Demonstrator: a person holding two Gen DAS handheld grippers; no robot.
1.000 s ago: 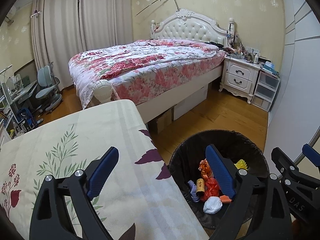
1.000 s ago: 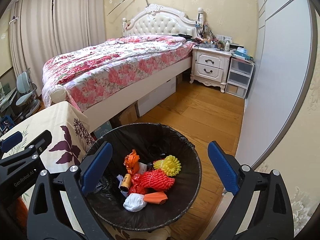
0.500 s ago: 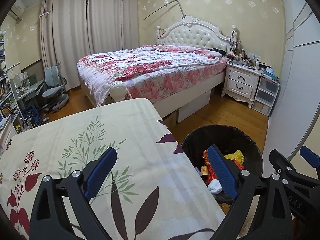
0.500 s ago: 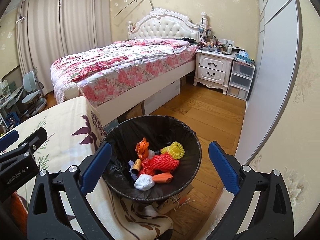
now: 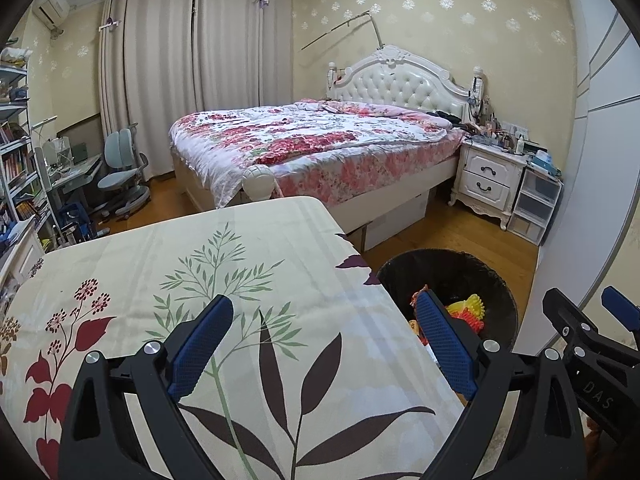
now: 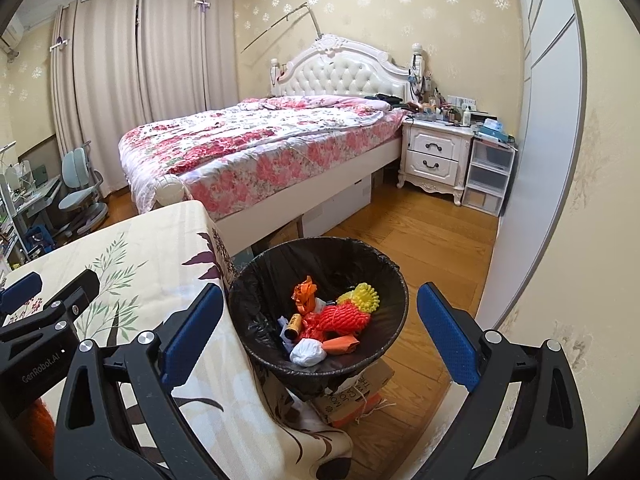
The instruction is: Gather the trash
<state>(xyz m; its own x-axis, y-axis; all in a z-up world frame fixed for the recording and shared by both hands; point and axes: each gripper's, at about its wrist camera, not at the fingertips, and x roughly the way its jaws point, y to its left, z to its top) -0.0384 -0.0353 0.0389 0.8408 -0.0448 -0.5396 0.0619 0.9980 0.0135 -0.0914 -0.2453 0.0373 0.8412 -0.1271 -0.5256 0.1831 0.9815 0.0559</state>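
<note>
A black-lined trash bin [image 6: 256, 292] stands beside the table's right edge, also seen in the left wrist view as the bin [image 5: 444, 268]. Inside lie a red rope bundle [image 6: 344, 316], a yellow spiky ball [image 6: 366, 298], an orange wrapper [image 6: 305, 294], a white wad [image 6: 307, 353] and a small tube [image 6: 293, 325]. My left gripper [image 5: 320, 344] hangs open over the floral tablecloth [image 5: 224, 264], holding nothing. My right gripper [image 6: 318, 330] is open above the bin, also with nothing in it.
A bed with a floral quilt [image 5: 320, 144] fills the middle of the room. A white nightstand [image 6: 436, 160] and plastic drawers [image 6: 488, 176] stand at the right wall. A cardboard box [image 6: 356, 392] sits under the bin. A desk chair [image 5: 120, 176] is far left.
Both grippers have pulled back and up from the bin. The bin now looks smaller and farther, and more of the tablecloth shows under the left gripper.
</note>
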